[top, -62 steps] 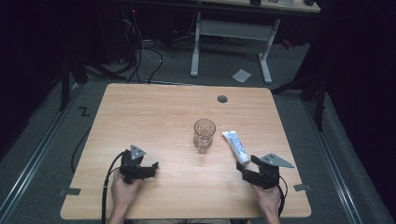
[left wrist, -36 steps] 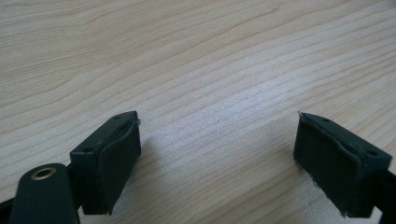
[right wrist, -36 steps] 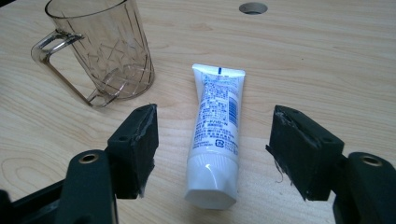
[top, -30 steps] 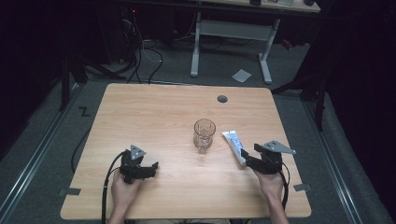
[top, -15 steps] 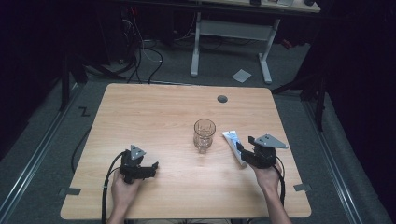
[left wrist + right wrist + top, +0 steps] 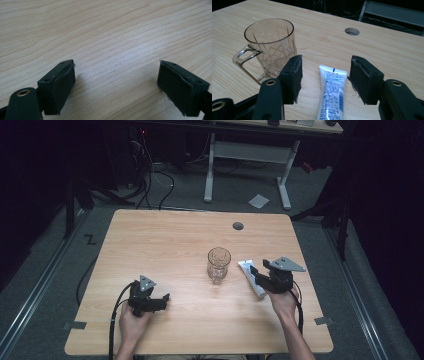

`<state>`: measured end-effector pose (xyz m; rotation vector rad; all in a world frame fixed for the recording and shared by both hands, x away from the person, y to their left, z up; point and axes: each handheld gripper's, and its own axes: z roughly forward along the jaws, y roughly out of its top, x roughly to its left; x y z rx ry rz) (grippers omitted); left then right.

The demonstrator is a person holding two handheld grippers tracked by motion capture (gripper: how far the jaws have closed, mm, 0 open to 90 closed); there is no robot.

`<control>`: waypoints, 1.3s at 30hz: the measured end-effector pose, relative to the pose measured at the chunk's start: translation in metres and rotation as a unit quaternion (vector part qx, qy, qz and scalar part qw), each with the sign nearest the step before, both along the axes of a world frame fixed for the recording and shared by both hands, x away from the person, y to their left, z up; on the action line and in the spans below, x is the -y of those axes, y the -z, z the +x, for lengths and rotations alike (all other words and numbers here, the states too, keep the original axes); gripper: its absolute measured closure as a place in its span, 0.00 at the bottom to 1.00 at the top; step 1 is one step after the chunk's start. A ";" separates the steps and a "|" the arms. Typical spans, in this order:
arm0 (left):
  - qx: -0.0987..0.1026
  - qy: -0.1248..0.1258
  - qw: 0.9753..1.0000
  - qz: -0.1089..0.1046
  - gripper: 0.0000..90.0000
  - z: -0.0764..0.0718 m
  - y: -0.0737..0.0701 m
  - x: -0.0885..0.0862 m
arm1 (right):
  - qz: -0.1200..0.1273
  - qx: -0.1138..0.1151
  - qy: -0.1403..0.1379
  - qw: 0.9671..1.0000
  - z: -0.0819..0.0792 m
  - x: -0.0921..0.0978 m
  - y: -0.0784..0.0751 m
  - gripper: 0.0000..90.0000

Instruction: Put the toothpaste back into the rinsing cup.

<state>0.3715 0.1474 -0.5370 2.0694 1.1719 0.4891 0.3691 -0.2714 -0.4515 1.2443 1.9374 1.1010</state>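
A pale wooden surface (image 6: 165,245) carries a clear glass mug (image 6: 218,265) standing upright near its middle, and just beside it, to the right, a white toothpaste tube (image 6: 248,272) lying flat. A round cable hole (image 6: 238,226) sits near the far edge.

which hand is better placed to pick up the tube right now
Right. The right claw is open with its jaws on either side of the tube lying beside the glass mug. The left claw sits open over bare table, far from it.

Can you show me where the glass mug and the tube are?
Glass mug (image 6: 270,43): right gripper view, on its patterned side wall.
Tube (image 6: 332,92): right gripper view, on its printed middle.
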 end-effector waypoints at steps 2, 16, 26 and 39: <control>0.000 0.000 1.000 0.000 0.17 0.000 0.000 0.000 | -0.005 -0.003 0.000 1.000 0.004 -0.001 0.000 0.49; 0.000 0.000 1.000 0.000 0.17 0.000 0.000 0.000 | -0.019 -0.070 0.006 0.997 0.033 -0.004 0.003 0.42; 0.000 0.000 1.000 0.000 0.17 0.000 0.000 0.000 | -0.034 -0.108 0.010 0.993 0.052 -0.008 0.016 0.38; 0.000 0.000 1.000 0.000 0.17 0.000 0.000 0.000 | -0.050 -0.154 0.014 0.987 0.066 -0.008 0.032 0.34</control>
